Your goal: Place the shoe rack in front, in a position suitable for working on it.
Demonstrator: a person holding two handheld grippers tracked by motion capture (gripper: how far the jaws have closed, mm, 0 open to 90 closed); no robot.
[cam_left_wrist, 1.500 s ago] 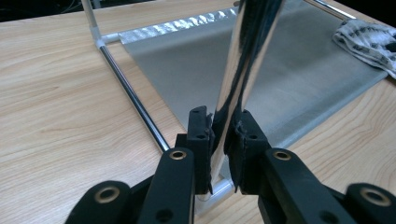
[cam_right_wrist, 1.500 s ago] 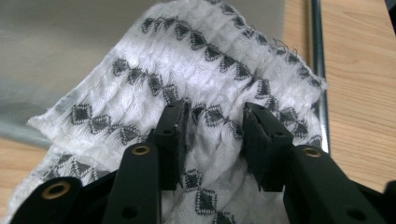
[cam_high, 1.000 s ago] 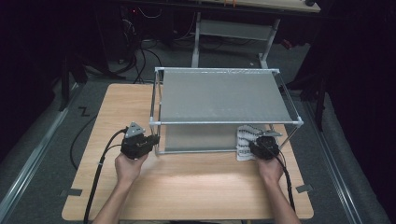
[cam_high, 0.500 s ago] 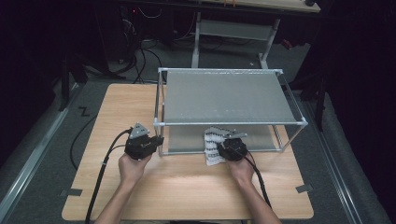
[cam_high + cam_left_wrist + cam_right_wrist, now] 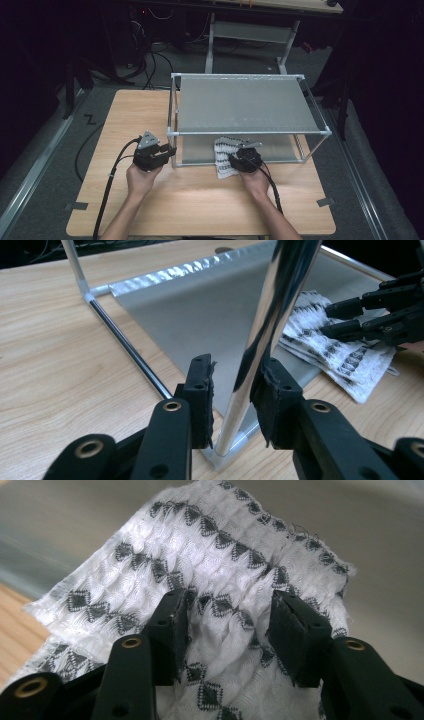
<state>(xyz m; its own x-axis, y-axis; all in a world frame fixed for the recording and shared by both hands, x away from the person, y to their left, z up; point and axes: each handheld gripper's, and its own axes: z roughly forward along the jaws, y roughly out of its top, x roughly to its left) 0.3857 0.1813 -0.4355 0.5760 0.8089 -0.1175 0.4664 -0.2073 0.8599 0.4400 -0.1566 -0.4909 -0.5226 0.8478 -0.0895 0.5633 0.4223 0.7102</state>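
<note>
A white cloth with dark diamond patterns [image 5: 223,152] lies at the front edge of a metal rack [image 5: 245,102], partly on its grey lower shelf [image 5: 200,305]. My right gripper [image 5: 234,159] rests over the cloth [image 5: 215,545]. Its jaws [image 5: 227,602] have just been opening and stand apart, with bunched fabric between them. My left gripper [image 5: 169,150] is at the rack's front-left chrome post [image 5: 280,295]. Its jaws [image 5: 235,370] have just been opening too; the post stands between them, with a gap at the left pad. From the left gripper view the right gripper [image 5: 325,320] sits above the cloth [image 5: 345,355].
The rack stands on a wooden table [image 5: 135,115] and takes up its far right half. Bare wood lies to the left of the rack and in front of it. Cables [image 5: 107,180] trail from both grippers toward the table's near edge.
My right hand has moved left along the rack's front, dragging the cloth from the right end toward the middle. The left hand has stayed at the post.
</note>
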